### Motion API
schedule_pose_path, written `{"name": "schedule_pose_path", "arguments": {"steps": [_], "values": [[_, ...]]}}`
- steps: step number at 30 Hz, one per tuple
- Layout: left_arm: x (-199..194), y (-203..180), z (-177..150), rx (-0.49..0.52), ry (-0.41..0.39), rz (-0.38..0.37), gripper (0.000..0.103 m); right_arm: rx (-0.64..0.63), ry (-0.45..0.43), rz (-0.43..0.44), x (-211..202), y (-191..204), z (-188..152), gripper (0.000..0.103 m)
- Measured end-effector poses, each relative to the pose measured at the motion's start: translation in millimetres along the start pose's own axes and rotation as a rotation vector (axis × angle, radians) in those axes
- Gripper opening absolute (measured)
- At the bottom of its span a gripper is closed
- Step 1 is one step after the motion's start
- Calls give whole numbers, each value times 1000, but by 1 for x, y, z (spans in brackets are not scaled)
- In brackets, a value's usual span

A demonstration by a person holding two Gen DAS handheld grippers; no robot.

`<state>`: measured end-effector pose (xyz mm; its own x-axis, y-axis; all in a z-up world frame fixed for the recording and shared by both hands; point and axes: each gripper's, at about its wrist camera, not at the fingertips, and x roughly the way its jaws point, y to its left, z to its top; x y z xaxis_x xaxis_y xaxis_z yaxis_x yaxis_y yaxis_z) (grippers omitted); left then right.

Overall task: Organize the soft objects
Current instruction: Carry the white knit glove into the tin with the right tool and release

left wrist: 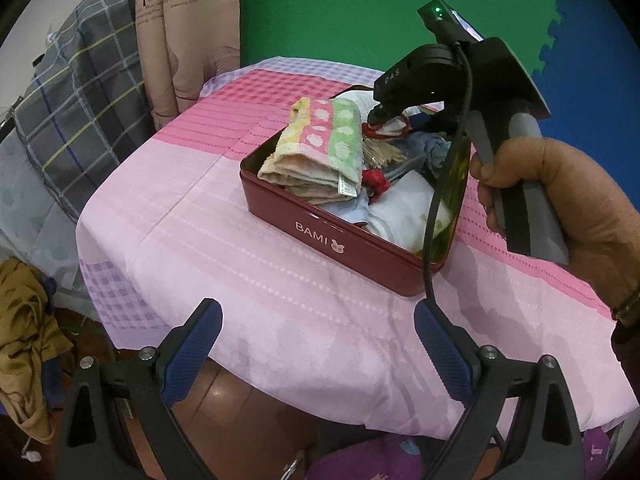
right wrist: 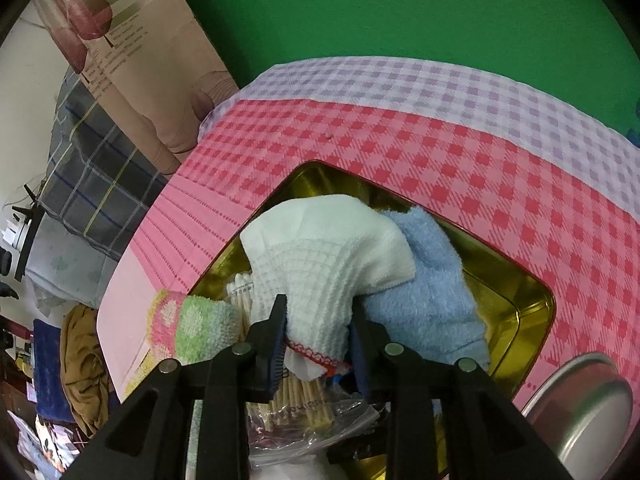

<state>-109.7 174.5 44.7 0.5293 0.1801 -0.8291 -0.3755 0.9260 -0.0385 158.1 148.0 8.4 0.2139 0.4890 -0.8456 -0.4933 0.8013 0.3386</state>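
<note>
From the left wrist, the left gripper (left wrist: 318, 334) hung released over the tablecloth's (left wrist: 192, 232) near edge, the red tin (left wrist: 332, 248) mid-table, packed with cloths. Only the right wrist view showed the right gripper (right wrist: 320, 330) grasping the white sock (right wrist: 320, 264) inside the tin, beside a blue cloth (right wrist: 432, 296).

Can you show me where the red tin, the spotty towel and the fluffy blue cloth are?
red tin (left wrist: 320, 236): left wrist view, front wall by its lettering.
spotty towel (left wrist: 320, 136): left wrist view, folded top.
fluffy blue cloth (right wrist: 432, 280): right wrist view, its middle.

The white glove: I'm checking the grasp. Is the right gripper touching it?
Touching. The right wrist view shows the right gripper with both pads pressed on the white glove's cuff.
</note>
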Motion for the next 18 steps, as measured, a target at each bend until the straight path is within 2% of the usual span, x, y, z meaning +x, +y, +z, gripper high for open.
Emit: {"name": "schedule_pose_path", "arguments": {"steps": [8, 18], "values": [[3, 4, 0, -14, 16, -8, 95, 43, 18, 20, -4, -8, -4, 35], [6, 1, -1, 0, 38, -6, 95, 58, 6, 33, -28, -9, -18, 36]]}}
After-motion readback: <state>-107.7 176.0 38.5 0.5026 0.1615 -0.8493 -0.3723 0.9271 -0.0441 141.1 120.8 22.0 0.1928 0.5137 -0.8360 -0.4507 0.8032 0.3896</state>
